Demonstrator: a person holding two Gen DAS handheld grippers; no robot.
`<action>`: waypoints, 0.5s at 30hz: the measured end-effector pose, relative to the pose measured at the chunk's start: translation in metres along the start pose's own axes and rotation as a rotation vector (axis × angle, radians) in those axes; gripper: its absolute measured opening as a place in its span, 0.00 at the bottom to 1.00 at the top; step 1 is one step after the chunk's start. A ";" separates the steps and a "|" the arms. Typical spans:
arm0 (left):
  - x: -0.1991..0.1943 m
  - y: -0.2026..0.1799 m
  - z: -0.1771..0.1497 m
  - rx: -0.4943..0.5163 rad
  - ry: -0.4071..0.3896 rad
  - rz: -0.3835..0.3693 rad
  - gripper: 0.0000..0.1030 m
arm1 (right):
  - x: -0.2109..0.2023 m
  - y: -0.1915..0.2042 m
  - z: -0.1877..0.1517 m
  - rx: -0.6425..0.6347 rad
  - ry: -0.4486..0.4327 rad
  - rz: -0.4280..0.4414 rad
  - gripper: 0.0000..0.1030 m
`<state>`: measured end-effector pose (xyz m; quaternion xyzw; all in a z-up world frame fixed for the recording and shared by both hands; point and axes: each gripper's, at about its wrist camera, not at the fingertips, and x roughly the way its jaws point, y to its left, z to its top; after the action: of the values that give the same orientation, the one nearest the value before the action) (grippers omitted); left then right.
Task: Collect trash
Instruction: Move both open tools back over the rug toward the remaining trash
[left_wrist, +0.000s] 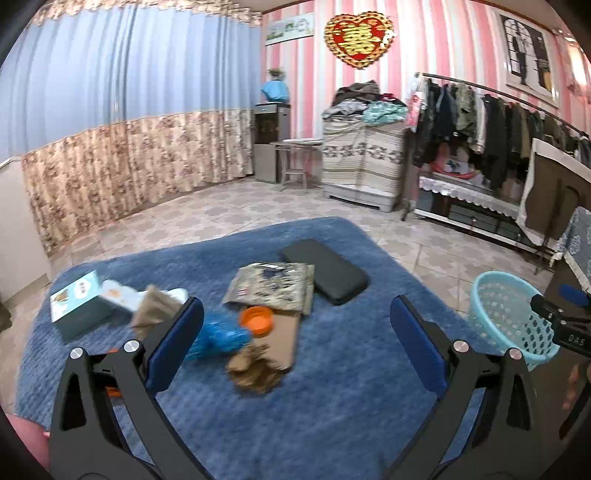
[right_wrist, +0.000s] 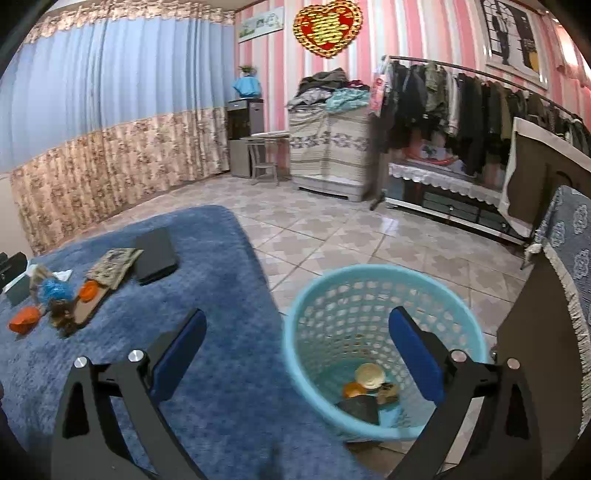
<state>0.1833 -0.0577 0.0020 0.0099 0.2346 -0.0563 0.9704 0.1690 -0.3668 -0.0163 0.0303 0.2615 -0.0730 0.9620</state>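
Observation:
Trash lies on the blue rug (left_wrist: 332, 387): a crumpled brown paper (left_wrist: 255, 365), a crumpled blue bag (left_wrist: 218, 338), an orange lid (left_wrist: 256, 319) and a brown paper scrap (left_wrist: 155, 310). My left gripper (left_wrist: 297, 317) is open and empty above the pile. My right gripper (right_wrist: 297, 328) is open and empty over the rim of the light blue basket (right_wrist: 314, 291), which holds several scraps (right_wrist: 369, 387). The pile also shows at the left of the right wrist view, with the blue bag (right_wrist: 53, 290) and an orange piece (right_wrist: 24, 319). The basket shows in the left wrist view (left_wrist: 498, 306).
On the rug lie a black case (left_wrist: 327, 271), a patterned pouch (left_wrist: 273, 286), a cardboard sheet (left_wrist: 284, 332) and a teal box (left_wrist: 77, 304). A clothes rack (left_wrist: 498, 122), covered cabinet (left_wrist: 364, 158) and stool (left_wrist: 295, 158) stand by the far wall. A dark furniture piece (right_wrist: 535, 350) stands beside the basket.

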 end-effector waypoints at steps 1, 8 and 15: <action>-0.003 0.008 -0.002 -0.006 0.001 0.014 0.95 | 0.000 0.005 -0.001 -0.008 0.001 0.007 0.94; -0.016 0.057 -0.015 -0.053 0.019 0.088 0.95 | -0.001 0.038 -0.004 -0.054 0.005 0.050 0.94; -0.022 0.098 -0.034 -0.098 0.043 0.147 0.95 | 0.003 0.065 -0.009 -0.087 0.018 0.087 0.94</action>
<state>0.1598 0.0434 -0.0188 -0.0190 0.2565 0.0269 0.9660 0.1772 -0.3018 -0.0247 0.0003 0.2713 -0.0192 0.9623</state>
